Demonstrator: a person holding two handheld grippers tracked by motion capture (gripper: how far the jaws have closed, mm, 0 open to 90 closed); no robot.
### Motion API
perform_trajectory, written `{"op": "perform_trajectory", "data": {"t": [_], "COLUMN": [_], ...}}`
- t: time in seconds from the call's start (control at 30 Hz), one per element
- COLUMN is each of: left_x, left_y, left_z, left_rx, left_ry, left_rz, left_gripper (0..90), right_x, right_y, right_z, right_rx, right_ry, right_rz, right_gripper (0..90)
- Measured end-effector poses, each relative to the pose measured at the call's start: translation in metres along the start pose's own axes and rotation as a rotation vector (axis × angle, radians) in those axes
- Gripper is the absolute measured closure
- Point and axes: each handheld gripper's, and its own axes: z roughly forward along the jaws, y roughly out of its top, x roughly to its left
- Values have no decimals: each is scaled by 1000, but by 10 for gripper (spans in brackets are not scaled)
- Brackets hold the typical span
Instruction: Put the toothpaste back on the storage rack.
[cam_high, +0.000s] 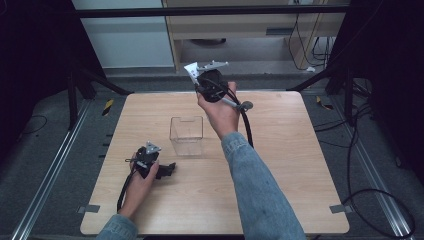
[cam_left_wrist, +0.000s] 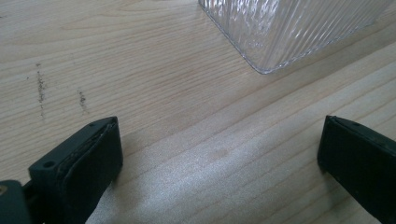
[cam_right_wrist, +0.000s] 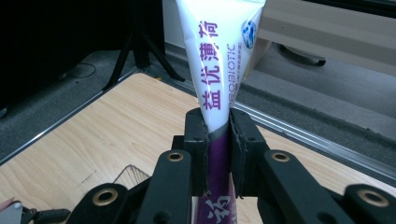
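My right gripper (cam_right_wrist: 218, 123) is shut on a white and purple tube (cam_right_wrist: 217, 56) printed with purple lettering; its wide flat end points away from the jaws. In the high view this gripper (cam_high: 212, 85) is held up in the air over the far edge of the table, above and behind a clear ribbed plastic container (cam_high: 186, 136). My left gripper (cam_high: 167, 170) rests on the wooden table (cam_high: 280, 165) just left of the container. Its jaws (cam_left_wrist: 219, 154) stand wide open over bare wood, with the container's corner (cam_left_wrist: 285, 28) ahead of them.
Black tripod legs (cam_high: 82, 80) stand off the far left of the table and more (cam_high: 340, 82) off the far right. Cables (cam_high: 365, 200) trail over the grey floor on the right. A pale cabinet (cam_high: 240, 25) sits beyond the table.
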Motion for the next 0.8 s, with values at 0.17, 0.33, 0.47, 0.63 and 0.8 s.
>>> {"op": "perform_trajectory", "data": {"t": [0.17,0.33,0.47,0.63,0.8], "left_x": [0,0,0,0,0], "left_y": [0,0,0,0,0], "left_z": [0,0,0,0,0], "left_rx": [0,-1,-1,-1,-1], "left_ry": [0,0,1,1,0], "left_rz": [0,-2,-2,0,0], "left_gripper": [0,0,0,0,0], "right_x": [6,13,21,26,30], "right_y": [1,2,2,2,0], "right_z": [5,9,12,15,18], "right_rx": [-10,-29,-48,-64,-71], "right_ry": [6,12,23,38,40], "right_rz": [3,-3,3,5,5], "right_gripper": [785,785,785,785,785]}}
